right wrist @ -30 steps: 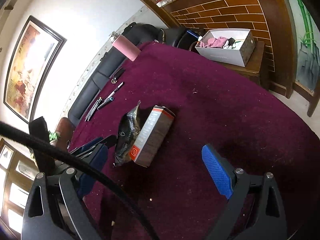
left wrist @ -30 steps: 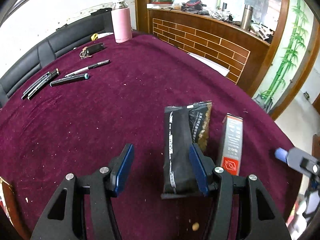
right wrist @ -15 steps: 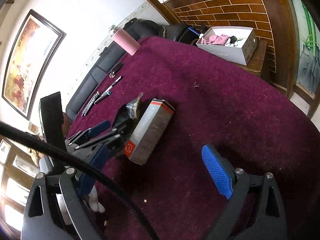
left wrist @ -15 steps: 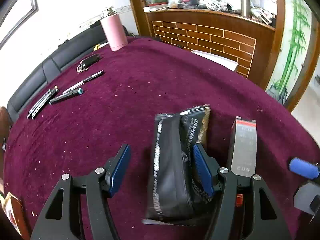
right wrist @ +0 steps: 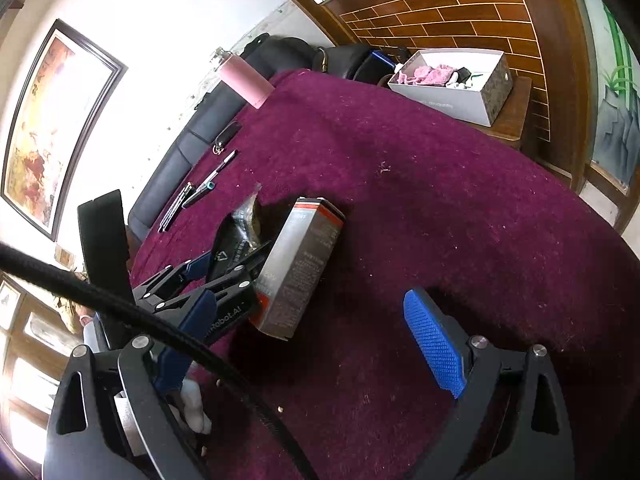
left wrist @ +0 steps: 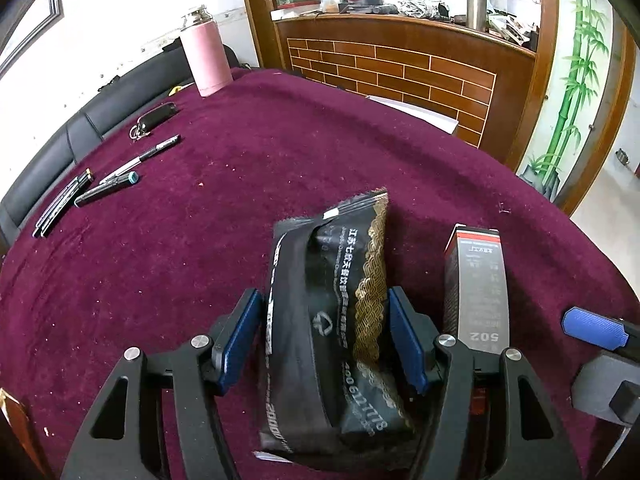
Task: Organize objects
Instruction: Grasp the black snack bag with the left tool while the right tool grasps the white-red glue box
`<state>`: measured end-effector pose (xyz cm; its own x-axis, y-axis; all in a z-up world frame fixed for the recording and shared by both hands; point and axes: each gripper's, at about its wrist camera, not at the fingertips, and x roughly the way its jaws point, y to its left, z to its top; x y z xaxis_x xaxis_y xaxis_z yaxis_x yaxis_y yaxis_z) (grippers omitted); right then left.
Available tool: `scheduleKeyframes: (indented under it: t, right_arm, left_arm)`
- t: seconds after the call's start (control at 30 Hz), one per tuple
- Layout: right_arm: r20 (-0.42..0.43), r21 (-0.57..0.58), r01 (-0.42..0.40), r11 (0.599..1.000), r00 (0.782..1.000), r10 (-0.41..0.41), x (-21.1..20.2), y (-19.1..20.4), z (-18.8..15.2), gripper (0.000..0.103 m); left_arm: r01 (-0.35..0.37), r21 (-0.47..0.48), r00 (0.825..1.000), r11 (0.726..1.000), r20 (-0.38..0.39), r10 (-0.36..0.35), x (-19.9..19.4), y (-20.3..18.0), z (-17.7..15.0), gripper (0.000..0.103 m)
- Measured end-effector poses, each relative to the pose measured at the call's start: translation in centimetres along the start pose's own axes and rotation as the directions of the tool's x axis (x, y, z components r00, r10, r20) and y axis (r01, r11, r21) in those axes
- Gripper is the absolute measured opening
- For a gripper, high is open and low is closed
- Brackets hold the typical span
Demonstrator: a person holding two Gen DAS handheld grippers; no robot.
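Note:
A black snack packet (left wrist: 340,320) with gold scallop print lies on the maroon tablecloth (left wrist: 240,184). My left gripper (left wrist: 324,336) has one blue pad on each side of it, touching or nearly touching it. A grey carton with a red end (left wrist: 476,284) lies just right of the packet; it also shows in the right wrist view (right wrist: 300,264), beside the packet (right wrist: 240,228) and the left gripper (right wrist: 216,272). My right gripper (right wrist: 312,364) is wide open and empty, near the table's front, right of the carton.
Several pens (left wrist: 108,184) and a key fob (left wrist: 154,118) lie at the far left. A pink flask (left wrist: 206,60) stands at the back. A white box with pink cloth (right wrist: 452,80) sits on a side table off the right edge. A black sofa (left wrist: 60,148) borders the left.
My left gripper moved forward around the black packet and its jaws narrowed onto it. The right gripper stayed open and almost still.

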<state>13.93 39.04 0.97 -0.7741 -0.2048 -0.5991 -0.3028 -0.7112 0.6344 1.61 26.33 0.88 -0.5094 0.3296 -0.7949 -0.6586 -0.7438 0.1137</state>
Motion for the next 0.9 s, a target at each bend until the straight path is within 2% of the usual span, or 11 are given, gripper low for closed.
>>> scheduleKeyframes:
  t: [0.23,0.4,0.57,0.8,0.9]
  right_arm:
    - [0.001,-0.008,0.011,1.000,1.000,-0.011,0.1,0.2,0.0,0.097]
    - [0.000,-0.017,0.019,1.000,1.000,-0.019,0.3,0.3,0.0,0.098]
    - [-0.001,-0.026,0.031,0.999,1.000,-0.031,0.4,0.4,0.0,0.098]
    - [-0.010,-0.092,0.080,0.993,0.997,-0.081,-0.1,2.9,1.4,0.098]
    - [-0.023,-0.137,0.135,0.981,0.990,-0.139,1.0,4.6,2.4,0.098]
  left_arm:
    - [0.005,0.000,1.000,1.000,0.002,-0.005,0.0,0.1,-0.1,0.055]
    - [0.005,0.028,1.000,1.000,0.010,-0.005,-0.3,-0.5,-0.2,0.044]
    - [0.001,0.034,1.000,0.999,0.026,-0.002,-1.0,-0.6,-0.5,0.038]
    - [0.050,-0.072,0.997,0.996,0.055,-0.046,-4.1,2.6,-2.1,0.037]
    - [0.063,-0.118,0.996,0.991,0.072,-0.055,-5.7,4.2,-3.1,0.037]
